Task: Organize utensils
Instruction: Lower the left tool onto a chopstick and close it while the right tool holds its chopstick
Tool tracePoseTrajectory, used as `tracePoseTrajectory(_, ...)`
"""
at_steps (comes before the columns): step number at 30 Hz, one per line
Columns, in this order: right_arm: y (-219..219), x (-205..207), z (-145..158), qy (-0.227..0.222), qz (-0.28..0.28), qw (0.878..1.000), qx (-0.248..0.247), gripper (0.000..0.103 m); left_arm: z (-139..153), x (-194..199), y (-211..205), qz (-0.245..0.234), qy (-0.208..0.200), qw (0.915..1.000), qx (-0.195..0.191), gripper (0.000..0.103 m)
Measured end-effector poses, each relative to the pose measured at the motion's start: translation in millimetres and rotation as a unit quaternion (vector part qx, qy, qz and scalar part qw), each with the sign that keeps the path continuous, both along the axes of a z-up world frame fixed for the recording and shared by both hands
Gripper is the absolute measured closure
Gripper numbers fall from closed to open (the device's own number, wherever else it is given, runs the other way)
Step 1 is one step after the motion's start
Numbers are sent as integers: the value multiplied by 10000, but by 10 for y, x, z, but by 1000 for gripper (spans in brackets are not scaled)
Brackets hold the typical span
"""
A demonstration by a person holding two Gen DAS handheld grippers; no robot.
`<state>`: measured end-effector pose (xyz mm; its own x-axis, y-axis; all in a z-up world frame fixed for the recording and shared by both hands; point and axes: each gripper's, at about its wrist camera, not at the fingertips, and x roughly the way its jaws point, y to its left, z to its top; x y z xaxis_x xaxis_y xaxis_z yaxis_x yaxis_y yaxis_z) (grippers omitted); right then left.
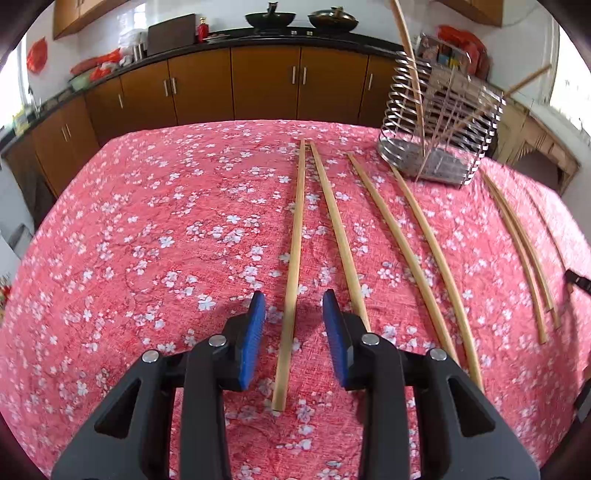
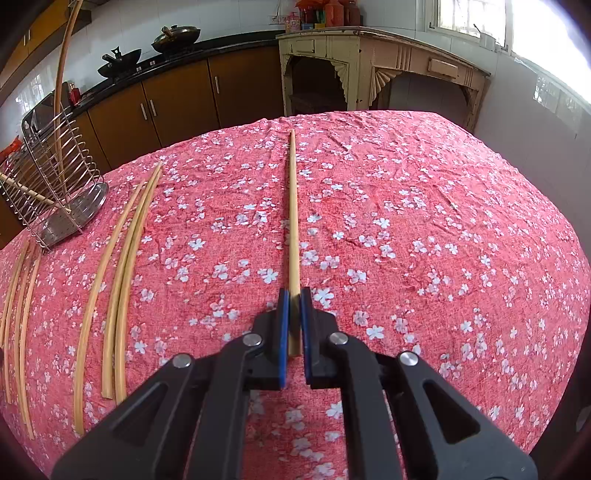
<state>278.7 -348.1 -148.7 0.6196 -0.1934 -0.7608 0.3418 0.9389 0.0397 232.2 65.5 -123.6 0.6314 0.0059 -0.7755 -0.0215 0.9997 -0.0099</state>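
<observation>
The left gripper (image 1: pixel 294 306) hangs low over the table with its blue pads (image 1: pixel 255 332) spread wide, and one chopstick (image 1: pixel 293 266) lies on the cloth in the gap between them, touched by neither pad. A second chopstick (image 1: pixel 338 236) lies just to its right, its near end passing under the right-hand pad. Further right lie two more chopsticks (image 1: pixel 417 258), side by side, and beyond those another pair (image 1: pixel 517 251) close to the table's right edge.

The right gripper (image 2: pixel 294 295) has its pads pressed narrow around the near end of a long chopstick (image 2: pixel 293 206), which runs straight away from it toward the far side of the table; I cannot tell whether that stick is off the cloth or resting on it. To its left in that view lie several loose chopsticks (image 2: pixel 122 280) in a bunch, and more at the far left edge.

A wire holder (image 1: pixel 441 122) stands at the far right of the table in the left wrist view, with a solid metal base and ringed sides. One chopstick (image 1: pixel 408 62) stands upright in it, and another leans out at a slant.

The table wears a red cloth with white blossoms (image 1: pixel 166 221). Behind it run brown cabinets (image 1: pixel 266 85) under a dark counter holding two black woks (image 1: pixel 271 17).
</observation>
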Motion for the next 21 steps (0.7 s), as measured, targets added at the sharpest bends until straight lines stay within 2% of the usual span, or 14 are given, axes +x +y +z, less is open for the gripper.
tracePoseTrajectory(1,-1,-1,1,7,0,10000,-18,95,-4,6,-32,-24,15,9999,129,78)
tracePoseTrajectory(4,-1,-6,-1,6,-3,10000,-11,95,-9,26,-29,-7,22,9998,199,82)
tracePoseTrajectory(7,1,-6,-3,0,-3,10000,5,95,-6,19,-37,-3,20,9999,163,82)
tracePoseTrajectory(11,-7,-3,-6,-10,-5,10000,35,95,-16,28,-59,-6,30,9995,330,81)
tracePoseTrajectory(21,-5,6,-11,-10,-11,10000,40,95,-14,31,-12,4,24,9998,202,81)
